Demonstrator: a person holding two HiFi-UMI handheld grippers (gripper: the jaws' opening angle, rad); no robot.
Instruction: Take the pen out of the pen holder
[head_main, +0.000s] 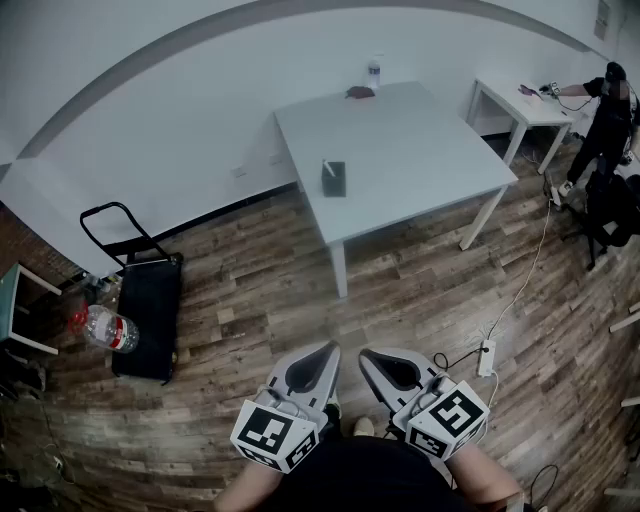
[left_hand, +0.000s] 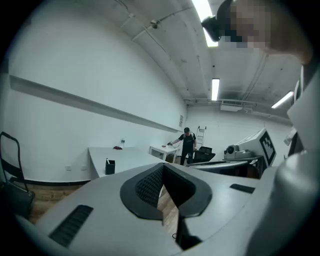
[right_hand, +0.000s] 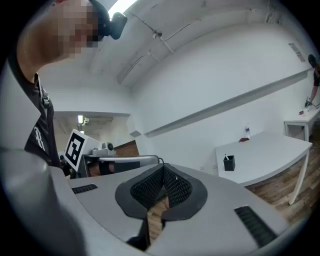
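1. The thin white pen (head_main: 327, 167) stands in the small black pen holder (head_main: 334, 182) on the white table (head_main: 430, 150), far away.
2. The left grey claw (head_main: 322, 352) and right grey claw (head_main: 366, 356) are both pinched together, empty.
3. It looks light, stiff and slippery; pinch its top.

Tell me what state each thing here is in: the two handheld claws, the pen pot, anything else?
left gripper, shut, nothing between its jaws.
right gripper, shut, empty.
pen holder, upright on the white table, untouched.
pen, standing in the pen holder, not yet taken out.
small bottle, upright at the table's far edge.
platform cart, handle raised.
large water jug, lying on its side beside the cart.
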